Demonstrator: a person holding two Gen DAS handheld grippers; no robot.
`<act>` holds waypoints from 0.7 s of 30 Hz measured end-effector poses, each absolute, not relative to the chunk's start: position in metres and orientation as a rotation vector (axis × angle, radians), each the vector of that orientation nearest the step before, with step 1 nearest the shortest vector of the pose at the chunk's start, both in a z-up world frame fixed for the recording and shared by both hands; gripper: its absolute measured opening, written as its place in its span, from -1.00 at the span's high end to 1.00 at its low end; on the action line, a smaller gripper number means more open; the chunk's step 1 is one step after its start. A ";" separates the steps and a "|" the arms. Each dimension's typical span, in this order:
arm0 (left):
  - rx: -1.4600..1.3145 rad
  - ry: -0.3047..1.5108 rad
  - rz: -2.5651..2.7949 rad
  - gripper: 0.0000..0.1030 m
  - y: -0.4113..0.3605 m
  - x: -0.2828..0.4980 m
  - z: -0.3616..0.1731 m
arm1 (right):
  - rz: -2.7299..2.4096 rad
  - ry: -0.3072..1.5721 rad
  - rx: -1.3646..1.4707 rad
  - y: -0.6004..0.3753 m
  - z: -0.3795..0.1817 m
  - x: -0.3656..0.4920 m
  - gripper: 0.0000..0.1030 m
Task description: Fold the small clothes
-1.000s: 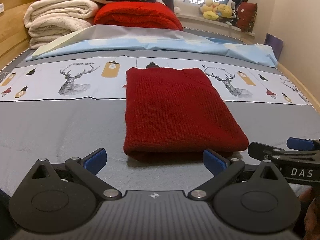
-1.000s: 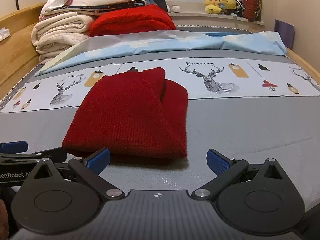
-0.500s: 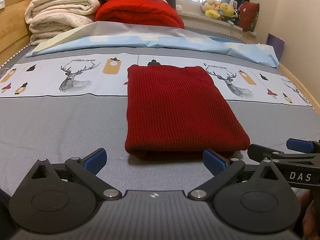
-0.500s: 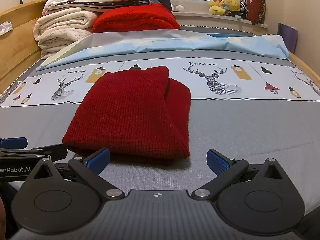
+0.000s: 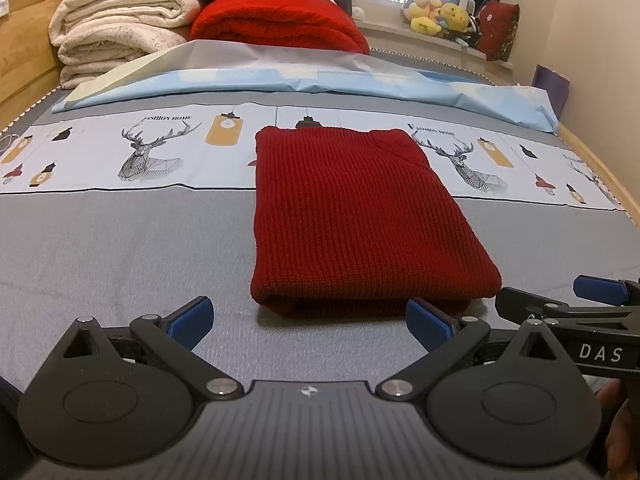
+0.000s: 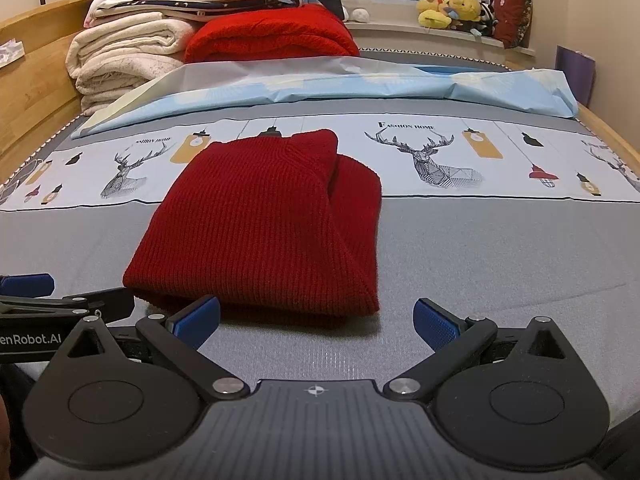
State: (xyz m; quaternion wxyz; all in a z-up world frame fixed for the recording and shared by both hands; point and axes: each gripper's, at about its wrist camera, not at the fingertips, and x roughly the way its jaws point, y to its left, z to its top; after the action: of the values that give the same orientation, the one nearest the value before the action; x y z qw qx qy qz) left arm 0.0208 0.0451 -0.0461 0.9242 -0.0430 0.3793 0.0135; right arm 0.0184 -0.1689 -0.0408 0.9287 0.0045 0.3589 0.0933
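Left wrist view is showing the red sweater [image 5: 360,220] lying folded on the bed [image 5: 120,248], both left tongs [image 5: 308,320] and right tongs [image 6: 316,318] spreading empty; snagging its near edge risks unfolding it.

A home bedroom, seen from low over a bed [image 5: 100,248] covered in a grey sheet with a printed band of deer and lanterns. At the upper left of the frame, folded cream blankets [image 5: 120,36] and a red blanket [image 5: 276,24] are stacked beside a wooden bed frame [image 6: 36,76]. At the upper right, plush toys [image 6: 448,8] sit on a windowsill under a bright window.
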 end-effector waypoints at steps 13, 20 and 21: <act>-0.086 0.785 0.029 -0.99 0.045 0.021 -0.049 | 0.190 0.739 0.004 -0.169 -0.042 0.018 -0.98; -0.086 0.787 0.029 -0.99 0.045 0.021 -0.050 | 0.191 0.742 0.001 -0.170 -0.044 0.018 -0.98; -0.086 0.787 0.029 -0.99 0.045 0.021 -0.050 | 0.190 0.742 0.000 -0.169 -0.044 0.018 -0.98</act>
State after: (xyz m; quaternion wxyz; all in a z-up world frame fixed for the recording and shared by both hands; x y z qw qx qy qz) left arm 0.0206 0.0449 -0.0496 0.9227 -0.0418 0.3831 0.0143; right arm 0.0183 -0.1694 -0.0436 0.9275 0.0002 0.3620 0.0929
